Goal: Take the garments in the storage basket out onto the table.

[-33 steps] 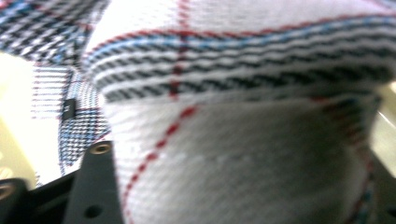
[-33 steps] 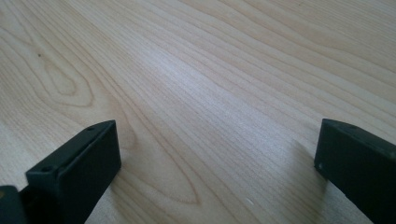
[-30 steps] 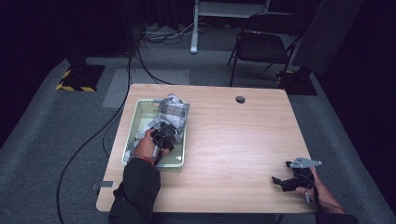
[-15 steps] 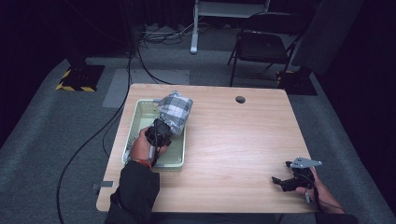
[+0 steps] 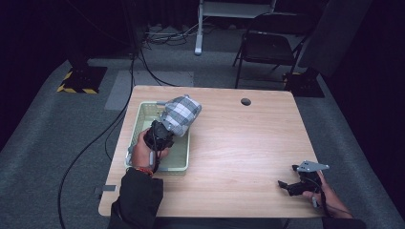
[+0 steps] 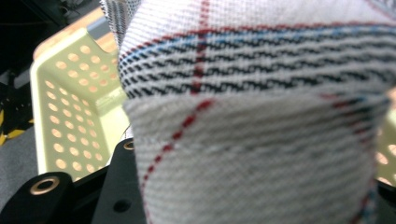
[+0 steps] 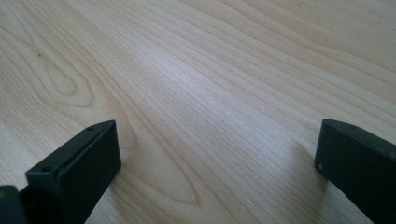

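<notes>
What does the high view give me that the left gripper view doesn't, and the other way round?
High view: the whole table, the right hand-held gripper resting near its right front corner, and the chair behind. Left gripper view: the cloth's weave close up, red, blue and black lines, and the basket's holed wall. Both: the checked cloth held by the left hand-held gripper above the pale green basket.

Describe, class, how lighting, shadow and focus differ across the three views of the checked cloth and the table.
High view: the wooden table is brightly lit while the floor around it falls to near black. Left gripper view: the checked cloth sits so close that its lower weave blurs, and the green basket behind is soft. Right gripper view: the wood grain is fairly sharp, with a pale sheen mid-frame and soft shadows beside the right tongs.
</notes>
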Motion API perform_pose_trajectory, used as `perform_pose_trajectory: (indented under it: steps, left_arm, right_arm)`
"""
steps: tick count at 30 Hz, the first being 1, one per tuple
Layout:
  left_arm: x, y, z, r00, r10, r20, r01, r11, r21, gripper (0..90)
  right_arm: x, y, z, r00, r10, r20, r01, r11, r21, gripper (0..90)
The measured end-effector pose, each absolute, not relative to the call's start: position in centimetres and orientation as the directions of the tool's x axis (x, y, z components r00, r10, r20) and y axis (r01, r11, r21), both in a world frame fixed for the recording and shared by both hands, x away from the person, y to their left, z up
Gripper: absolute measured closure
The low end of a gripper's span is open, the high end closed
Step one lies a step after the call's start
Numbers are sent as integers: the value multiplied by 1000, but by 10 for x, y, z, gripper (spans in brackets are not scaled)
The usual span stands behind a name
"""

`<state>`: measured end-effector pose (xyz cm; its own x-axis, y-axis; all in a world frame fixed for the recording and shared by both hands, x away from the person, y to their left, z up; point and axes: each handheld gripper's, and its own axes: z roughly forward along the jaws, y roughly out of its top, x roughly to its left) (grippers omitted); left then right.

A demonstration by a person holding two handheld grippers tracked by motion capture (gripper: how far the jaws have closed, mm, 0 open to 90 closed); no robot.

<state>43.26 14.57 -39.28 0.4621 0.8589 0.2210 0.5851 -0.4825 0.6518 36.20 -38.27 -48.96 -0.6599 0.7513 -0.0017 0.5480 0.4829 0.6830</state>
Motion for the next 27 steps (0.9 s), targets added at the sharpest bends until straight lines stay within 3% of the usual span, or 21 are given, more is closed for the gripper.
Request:
perform_pose_trajectory:
  steps: [27]
  left_arm:
    - [417, 114, -355, 494, 845, 205, 572, -493, 655, 563]
  right_arm:
    - [362, -383, -490, -660, 751, -2, 548, 483, 683, 4]
